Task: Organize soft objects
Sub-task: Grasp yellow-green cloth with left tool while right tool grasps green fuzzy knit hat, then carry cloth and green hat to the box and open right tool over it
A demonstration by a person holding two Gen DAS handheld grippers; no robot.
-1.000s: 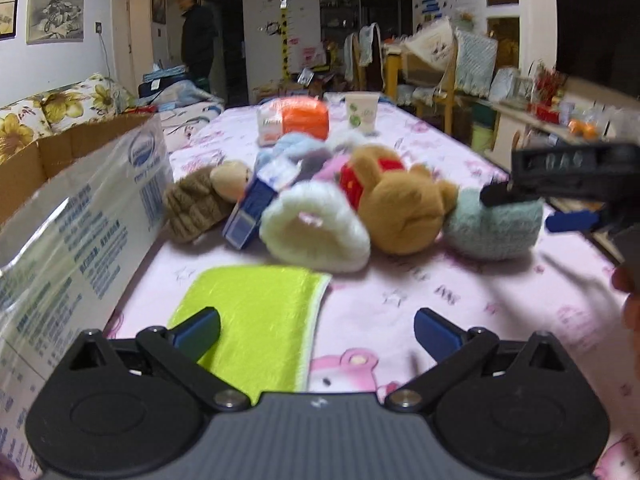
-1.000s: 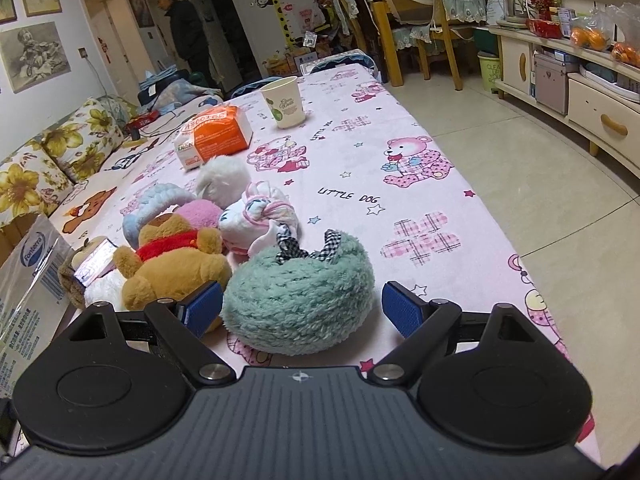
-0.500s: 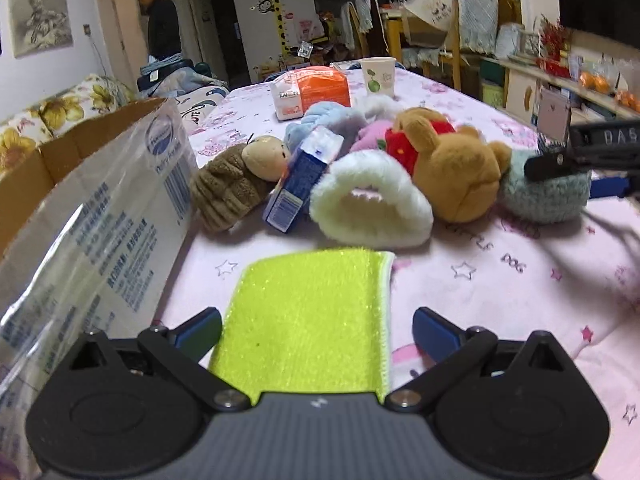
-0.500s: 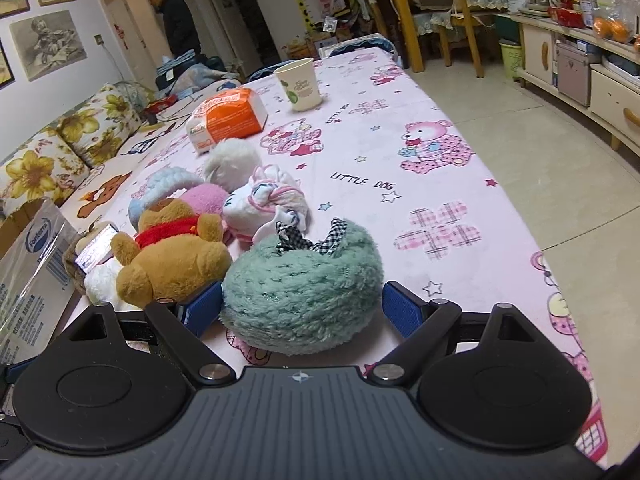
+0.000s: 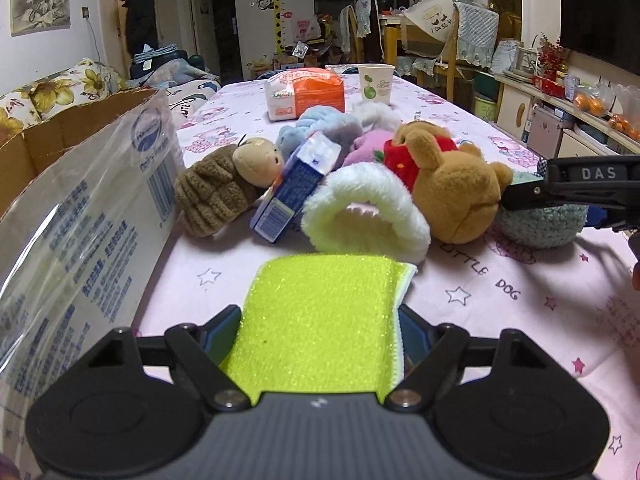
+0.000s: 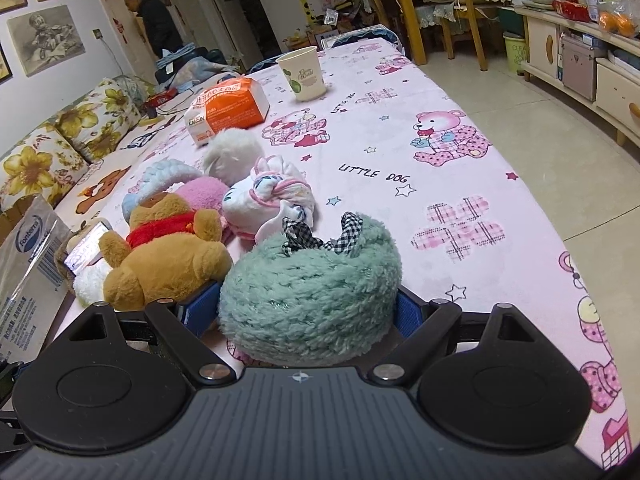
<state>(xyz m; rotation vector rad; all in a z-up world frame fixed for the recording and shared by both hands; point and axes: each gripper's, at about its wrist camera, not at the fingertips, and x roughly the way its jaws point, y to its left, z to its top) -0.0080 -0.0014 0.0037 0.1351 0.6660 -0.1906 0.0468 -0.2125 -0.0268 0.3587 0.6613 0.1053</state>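
Observation:
A yellow-green cloth (image 5: 320, 320) lies flat on the pink tablecloth (image 5: 500, 300). My left gripper (image 5: 320, 328) straddles its near end. Its jaws are closing, and the blue pads (image 5: 224, 332) meet the cloth's two side edges. Behind it lies a pile of a brown bear (image 5: 452, 196), a white fluffy piece (image 5: 360, 216), a brown knitted doll (image 5: 216, 192) and a blue carton (image 5: 292, 188). My right gripper (image 6: 308, 312) stands wide around a teal fluffy piece (image 6: 312, 300) with a checked bow. The fluff fills the gap between its fingers.
A cardboard box (image 5: 80, 200) with a plastic liner stands along the left. An orange pack (image 5: 308, 92) and a paper cup (image 5: 376, 82) sit further back. The table's right edge (image 6: 560, 240) drops to the tiled floor. A person (image 5: 138, 20) stands in the far doorway.
My left gripper slid forward over the cloth, and its jaws narrowed onto the cloth's sides. The right gripper stayed around the teal piece at the same width.

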